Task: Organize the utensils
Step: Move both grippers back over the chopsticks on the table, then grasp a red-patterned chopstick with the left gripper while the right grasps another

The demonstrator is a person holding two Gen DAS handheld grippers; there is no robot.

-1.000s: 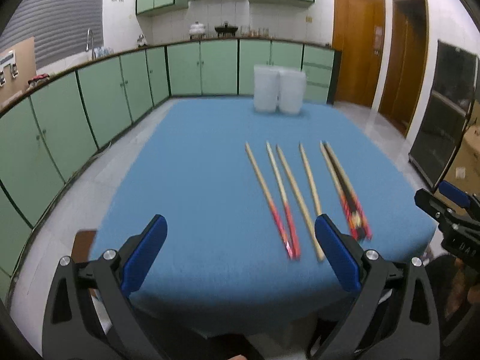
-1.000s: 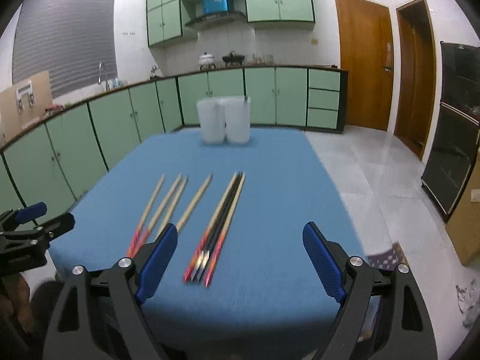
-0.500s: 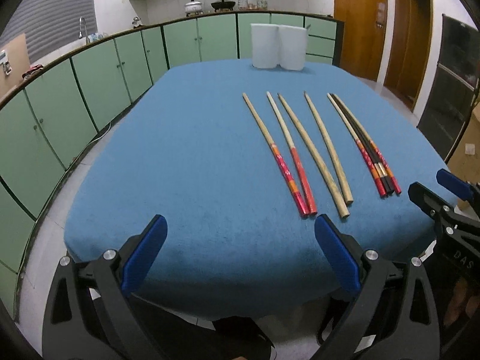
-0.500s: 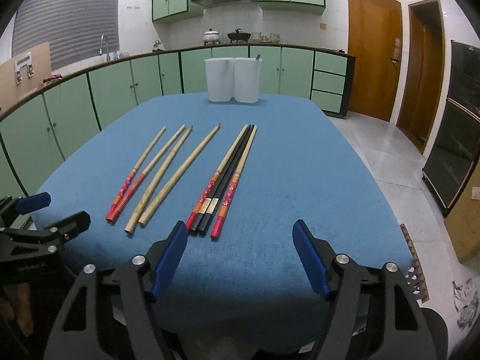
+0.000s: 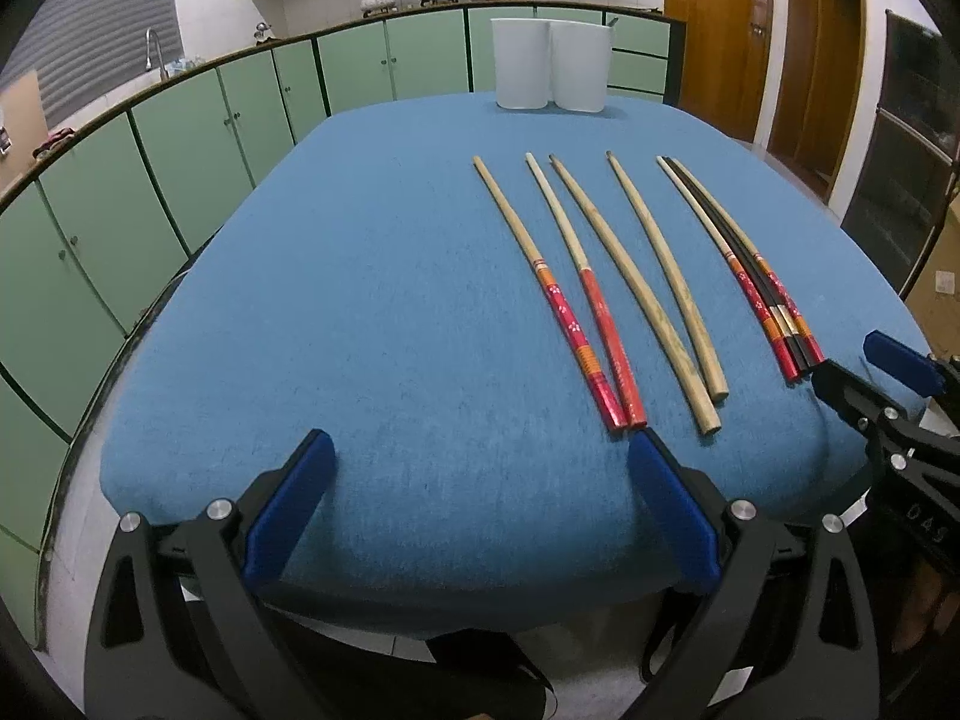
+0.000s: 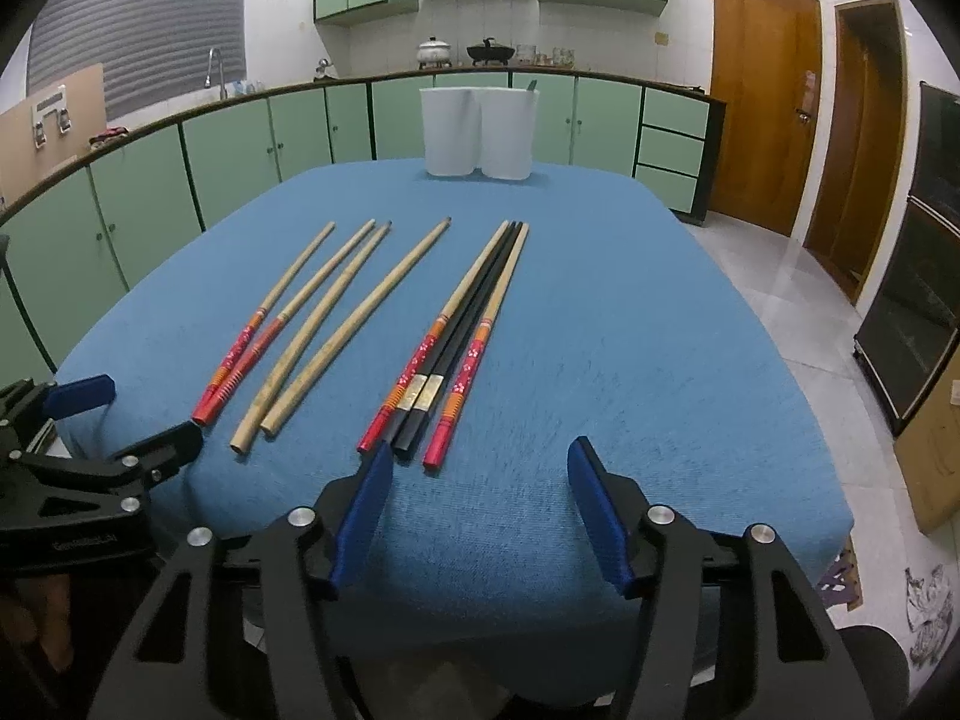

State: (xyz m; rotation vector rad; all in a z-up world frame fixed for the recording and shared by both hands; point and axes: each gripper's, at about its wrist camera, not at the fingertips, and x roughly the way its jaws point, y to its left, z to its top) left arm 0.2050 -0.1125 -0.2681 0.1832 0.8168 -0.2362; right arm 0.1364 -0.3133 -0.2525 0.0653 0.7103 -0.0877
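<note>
Right claw point(image 6: 480, 501): jaws part-open and empty, having just been narrowing, poised over the near edge of the bench point(image 6: 690, 360), with its left pad just short of the butt ends of a tight bundle of four chopsticks point(image 6: 447, 360), two black between two red-handled. Left claw point(image 5: 480, 498): jaws wide, empty, its right pad close to the ends of the red-handled pair point(image 5: 576, 312). Between the two groups lie two plain wooden sticks point(image 5: 660, 294), splayed at the tips. Two white holders point(image 6: 478, 132) stand at the far end, well apart from every stick.

Likely faults: the bundled sticks touch, so a closing claw probably lifts more than one or rolls a neighbour aside; thin round shafts on cloth may slip or pivot if gripped near an end; the two claws work close together and could collide.
</note>
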